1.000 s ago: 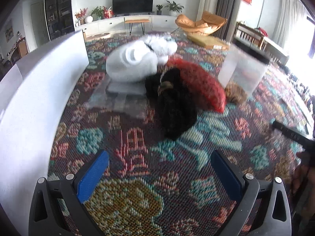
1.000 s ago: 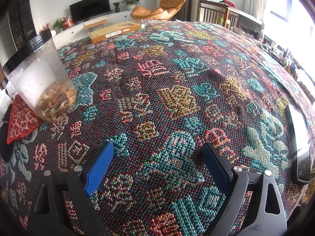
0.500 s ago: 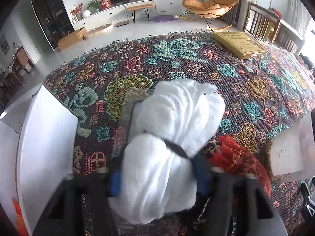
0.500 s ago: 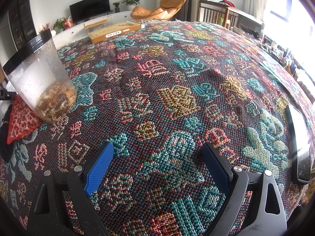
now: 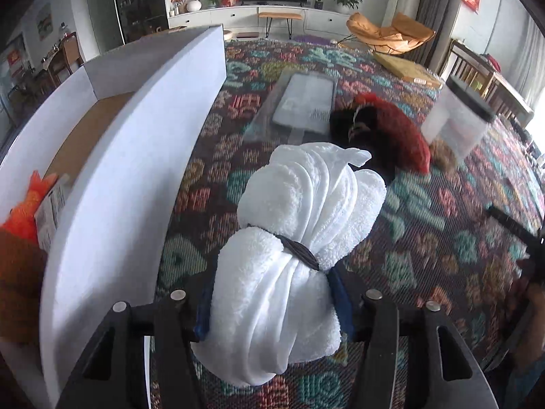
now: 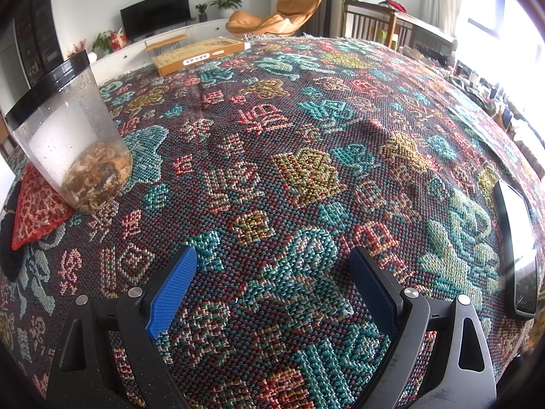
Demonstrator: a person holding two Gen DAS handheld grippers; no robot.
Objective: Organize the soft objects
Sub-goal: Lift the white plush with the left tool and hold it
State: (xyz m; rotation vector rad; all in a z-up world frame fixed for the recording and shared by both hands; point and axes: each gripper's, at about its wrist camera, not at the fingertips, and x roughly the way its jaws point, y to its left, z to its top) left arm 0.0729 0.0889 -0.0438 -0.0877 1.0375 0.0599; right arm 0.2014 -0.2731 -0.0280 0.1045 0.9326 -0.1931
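A white towel bundle [image 5: 299, 238], tied with a dark band, sits between the blue pads of my left gripper [image 5: 272, 300]. The pads press on its lower half while the jaws are opening. It hangs over the patterned cloth, just right of the white box [image 5: 136, 143]. An orange plush toy [image 5: 30, 201] lies inside that box. Farther back lie a red pouch [image 5: 398, 129] and a black soft item [image 5: 344, 122]. My right gripper [image 6: 272, 283] stands open above bare cloth, and the red pouch [image 6: 34, 211] lies far to its left.
A clear plastic package [image 5: 303, 102] lies flat behind the bundle. A lidded jar [image 6: 71, 129] with dried bits stands against the red pouch. A phone [image 6: 517, 248] lies at the right edge and a flat yellow box [image 6: 201, 54] at the far side.
My left gripper went forward, shut on the white bundle and drew it back toward the white box, off the clear package. The right gripper has kept still.
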